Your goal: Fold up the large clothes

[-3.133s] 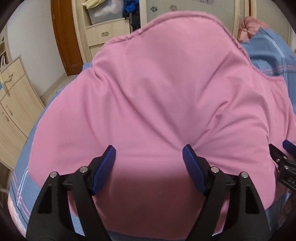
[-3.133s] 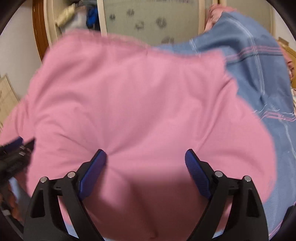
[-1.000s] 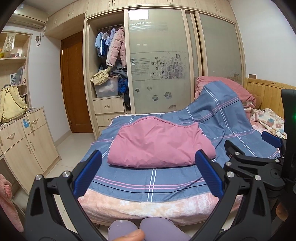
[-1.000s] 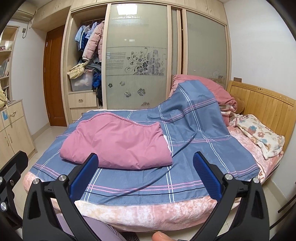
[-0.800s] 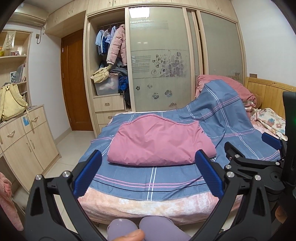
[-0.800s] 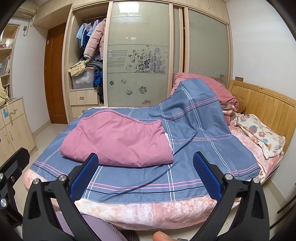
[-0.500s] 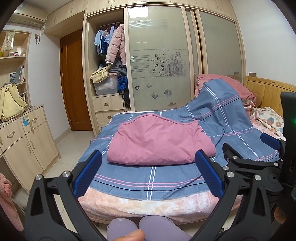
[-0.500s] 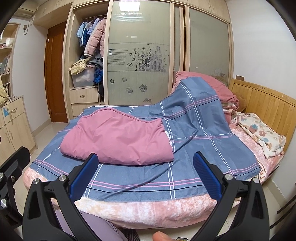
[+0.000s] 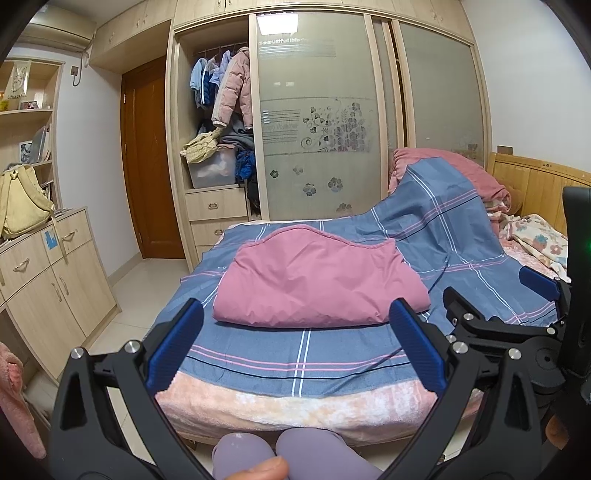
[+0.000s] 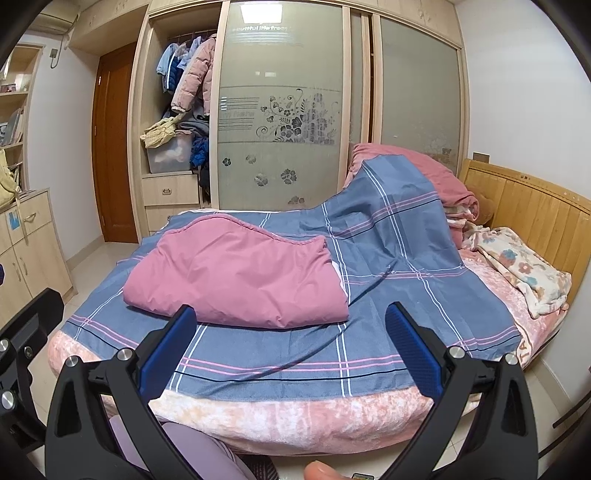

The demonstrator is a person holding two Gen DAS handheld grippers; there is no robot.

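Neatly folded, seemingly padded pink garment [image 9: 317,282] (puffy, rumpled) on bed [image 9: 295,404]; both grippers gape, empty.

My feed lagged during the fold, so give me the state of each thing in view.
Pink padded garment: folded, lying on the bed.
Blue plaid sheet: spread, bunched up toward the headboard.
Left gripper: open, empty.
Right gripper: open, empty.
Frosted wardrobe door: slid aside, clothes compartment exposed.

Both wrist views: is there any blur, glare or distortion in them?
Left wrist view: sharp, evenly lit; a ceiling lamp reflects in the wardrobe door; fisheye bends the frame edges. Right wrist view: also sharp; same reflection on the door; the pink garment shows no blur.
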